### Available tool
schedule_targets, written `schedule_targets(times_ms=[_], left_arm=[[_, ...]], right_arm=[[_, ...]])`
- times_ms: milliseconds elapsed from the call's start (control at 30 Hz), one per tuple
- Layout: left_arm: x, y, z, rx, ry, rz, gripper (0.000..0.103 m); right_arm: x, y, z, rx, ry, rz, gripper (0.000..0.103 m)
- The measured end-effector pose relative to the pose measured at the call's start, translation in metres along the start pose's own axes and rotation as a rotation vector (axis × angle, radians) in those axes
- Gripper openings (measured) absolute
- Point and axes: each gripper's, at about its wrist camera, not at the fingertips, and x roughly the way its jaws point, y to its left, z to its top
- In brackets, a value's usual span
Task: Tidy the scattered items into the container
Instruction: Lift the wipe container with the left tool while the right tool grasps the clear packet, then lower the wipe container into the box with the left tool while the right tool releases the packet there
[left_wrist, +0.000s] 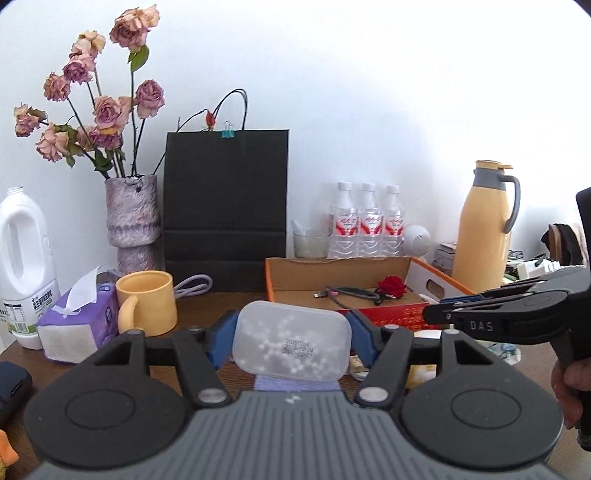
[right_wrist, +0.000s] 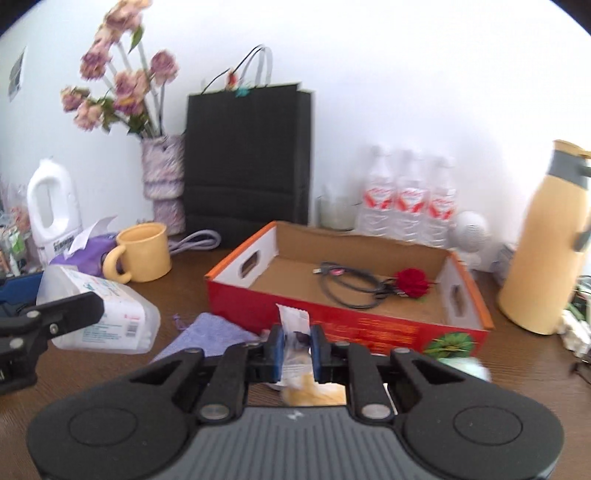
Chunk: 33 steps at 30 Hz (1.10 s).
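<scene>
My left gripper (left_wrist: 291, 334) is shut on a translucent plastic box of cotton swabs (left_wrist: 291, 339), held above the table; the same box (right_wrist: 110, 314) shows at the left of the right wrist view. My right gripper (right_wrist: 297, 350) is shut on a white snack packet (right_wrist: 293, 321) with yellow contents, just in front of the orange-and-red cardboard tray (right_wrist: 347, 325). The tray (left_wrist: 391, 317) holds a black cable (right_wrist: 347, 288) and a red rose (right_wrist: 412, 282). From the left wrist view the right gripper (left_wrist: 436, 312) reaches in from the right, near the tray's front corner.
A purple cloth (right_wrist: 207, 332) lies before the tray. A yellow mug (right_wrist: 144, 254), tissue pack (left_wrist: 77, 317) and white jug (left_wrist: 24, 254) stand at left. Behind are a vase of dried roses (left_wrist: 131, 221), a black paper bag (left_wrist: 225, 206), water bottles (left_wrist: 365, 221) and a yellow thermos (right_wrist: 543, 251).
</scene>
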Motion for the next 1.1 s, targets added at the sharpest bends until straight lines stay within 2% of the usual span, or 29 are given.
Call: schedule_targets(times_ms=[133,233,333,433,533,667,767,833,900,1000,1100], left_arm=[[-0.009,-0.037,0.001,0.018,-0.006,-0.087,0.065],[-0.005,-0.057,0.005,0.027,-0.005,-0.123,0.065],[0.009,-0.069,0.017,0.044,-0.023,-0.129,0.065],[0.037,-0.076,0.036,0.053,-0.046,-0.108,0.065],[0.088,-0.075,0.067,0.044,-0.043,-0.073,0.065],[0.178,-0.052,0.102,-0.032,0.077,-0.033,0.065],[0.234,-0.042,0.114,-0.040,0.115,0.011,0.065],[0.269,-0.036,0.117,-0.024,0.164,0.031,0.065],[0.301,-0.028,0.114,-0.049,0.217,0.040,0.065],[0.347,-0.017,0.098,-0.110,0.333,0.061,0.065],[0.376,-0.016,0.085,-0.089,0.421,0.072,0.065]], right_arm=[[-0.040,-0.031,-0.009,0.049,-0.030,-0.051,0.014],[-0.053,-0.046,-0.014,0.071,-0.040,-0.066,0.014],[-0.053,-0.061,-0.009,0.074,-0.050,-0.069,0.014],[-0.039,-0.077,0.011,0.082,-0.070,-0.060,0.014],[0.000,-0.098,0.040,0.087,-0.050,-0.062,0.014],[0.075,-0.128,0.080,0.090,0.061,-0.058,0.014],[0.131,-0.149,0.102,0.107,0.147,-0.048,0.014],[0.166,-0.155,0.111,0.094,0.214,-0.072,0.014],[0.197,-0.158,0.115,0.087,0.280,-0.093,0.014],[0.238,-0.159,0.115,0.083,0.378,-0.097,0.014],[0.272,-0.158,0.112,0.049,0.455,-0.123,0.014]])
